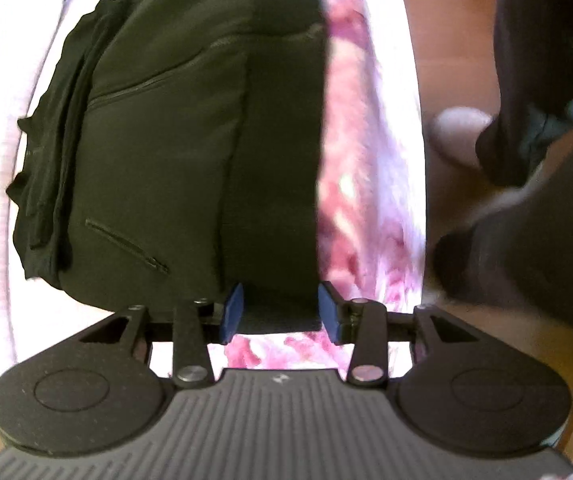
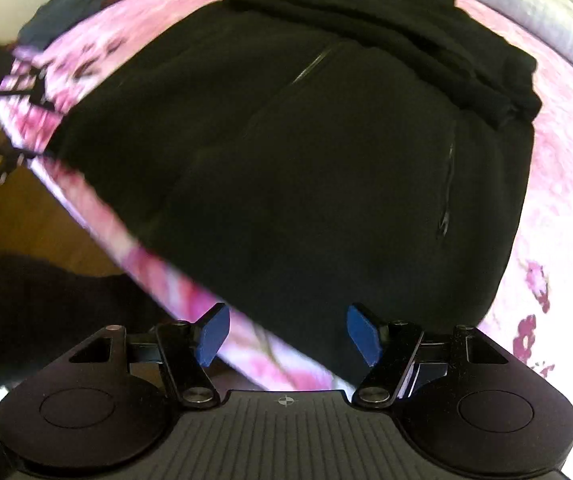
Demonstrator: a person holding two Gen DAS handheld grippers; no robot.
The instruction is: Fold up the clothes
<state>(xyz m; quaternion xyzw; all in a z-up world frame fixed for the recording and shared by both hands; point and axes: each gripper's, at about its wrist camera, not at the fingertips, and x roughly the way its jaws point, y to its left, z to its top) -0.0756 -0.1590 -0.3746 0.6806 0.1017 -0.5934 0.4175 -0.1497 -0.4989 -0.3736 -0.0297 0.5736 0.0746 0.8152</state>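
Jacket [image 1: 174, 140], black with zip pockets, lies spread flat on a pink flowered bedspread [image 1: 350, 208], its near hem close to the bed's edge. A thicker bunch of black cloth [image 1: 50, 152], maybe a sleeve or collar turned in, sits along one side.

Both grippers are at the near hem. The left hand-held gripper [image 1: 279, 312] has its blue pads apart, with a strip of hem between them; they flank the cloth and do not look pressed onto it. The right hand-held gripper [image 2: 288, 332] is spread wider, the hem's edge just ahead of it and bedspread showing in the gap.

What could go wrong, to my eye: the cloth looks thick and layered, so a closing gripper may catch only the top layer, or pinch the bedspread along with it and drag it up. The two sit differently on the hem, so a lift could go skew and leave a crooked fold. So near the bed's edge, a pull toward the person could slide the jacket off onto the wooden floor [image 1: 458, 60].

Much is unclear. Both views are smeared by motion. I cannot tell whether the bunched side is a fold or just rumpling, nor how many layers lie under the pads. Dark shapes beside the bed in the left view are too blurred to name.
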